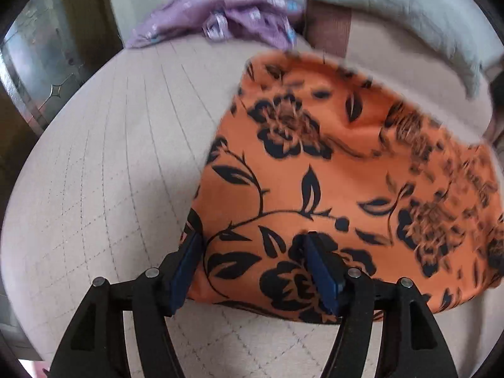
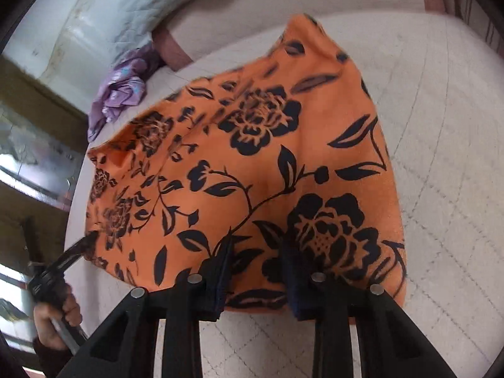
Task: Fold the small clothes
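surface: beige quilted mattress (image 1: 104, 173) | wall: pale (image 2: 63, 25) | light: daylight

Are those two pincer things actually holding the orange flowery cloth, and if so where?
Nothing looks gripped. The left gripper and the right gripper sit over the near edge of the orange cloth, each with its fingers apart and not pinching it.

cloth (image 1: 330, 170): orange, black floral print
state: spread flat, near edge folded
place: quilted bed (image 1: 110, 157), near its front edge
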The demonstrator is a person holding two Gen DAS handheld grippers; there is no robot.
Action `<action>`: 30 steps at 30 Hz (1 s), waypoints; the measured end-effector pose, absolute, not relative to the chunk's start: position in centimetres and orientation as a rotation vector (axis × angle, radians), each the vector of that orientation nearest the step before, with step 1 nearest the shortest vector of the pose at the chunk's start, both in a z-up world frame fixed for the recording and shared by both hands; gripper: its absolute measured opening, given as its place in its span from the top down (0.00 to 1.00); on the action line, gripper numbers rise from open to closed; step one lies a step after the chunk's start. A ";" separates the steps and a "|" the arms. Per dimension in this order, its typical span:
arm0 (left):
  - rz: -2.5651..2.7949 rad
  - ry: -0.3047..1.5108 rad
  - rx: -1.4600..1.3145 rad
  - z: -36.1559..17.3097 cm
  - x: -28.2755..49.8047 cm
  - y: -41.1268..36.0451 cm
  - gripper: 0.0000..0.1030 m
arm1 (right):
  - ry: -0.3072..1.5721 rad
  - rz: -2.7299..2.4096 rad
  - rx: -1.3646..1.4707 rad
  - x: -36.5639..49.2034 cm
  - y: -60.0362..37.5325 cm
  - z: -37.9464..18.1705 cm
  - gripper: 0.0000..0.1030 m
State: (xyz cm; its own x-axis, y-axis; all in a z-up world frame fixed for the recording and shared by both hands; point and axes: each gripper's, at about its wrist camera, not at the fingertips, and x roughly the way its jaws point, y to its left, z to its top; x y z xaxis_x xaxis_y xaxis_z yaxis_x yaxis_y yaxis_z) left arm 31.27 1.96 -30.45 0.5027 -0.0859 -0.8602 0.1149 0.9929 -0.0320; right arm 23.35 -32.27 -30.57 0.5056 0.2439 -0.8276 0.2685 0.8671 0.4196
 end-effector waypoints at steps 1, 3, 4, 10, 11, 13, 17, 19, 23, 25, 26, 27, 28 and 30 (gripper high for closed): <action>-0.131 1.026 0.032 -29.9 31.3 2.1 0.34 | 1.055 -0.016 0.547 23.3 -32.3 -30.6 0.68; -0.132 0.952 0.045 -28.8 31.1 2.7 0.34 | 0.996 0.026 0.616 22.5 -32.3 -29.8 0.68; -0.107 0.932 0.062 -28.6 31.1 3.1 0.34 | 0.994 0.012 0.603 22.3 -32.2 -29.6 0.68; -0.004 0.996 -0.117 -29.0 32.0 8.9 0.34 | 0.929 -0.013 0.741 20.4 -34.2 -28.8 0.64; -0.016 1.002 -0.182 -28.9 31.6 9.9 0.34 | 0.905 -0.009 0.800 19.7 -34.6 -28.8 0.47; -0.045 1.016 -0.260 -28.7 31.1 10.5 0.33 | 0.828 -0.002 0.920 17.7 -35.5 -28.9 0.23; -0.151 1.064 -0.394 -29.0 28.9 10.1 0.31 | 0.792 0.020 1.041 15.5 -34.7 -29.6 0.23; -0.191 1.089 -0.439 -29.5 27.4 9.5 0.31 | 0.795 0.025 1.103 14.6 -33.9 -30.4 0.23; -0.261 1.139 -0.505 -30.8 25.4 6.9 0.28 | 0.795 0.005 1.175 13.9 -32.7 -31.9 0.23; -0.268 1.170 -0.515 -31.8 25.5 5.9 0.28 | 0.806 -0.028 1.194 14.1 -32.6 -32.7 0.23; -0.269 1.188 -0.518 -32.4 25.8 5.3 0.28 | 0.805 -0.037 1.213 14.2 -32.7 -33.2 0.23; -0.263 1.182 -0.522 -32.5 26.0 5.1 0.27 | 0.802 -0.042 1.233 14.5 -32.8 -33.7 0.23; -0.250 1.153 -0.526 -32.5 26.2 4.9 0.27 | 0.794 -0.052 1.253 14.8 -33.1 -34.2 0.23; -0.231 1.096 -0.540 -32.5 27.0 4.8 0.27 | 0.771 -0.094 1.278 15.4 -33.8 -35.1 0.23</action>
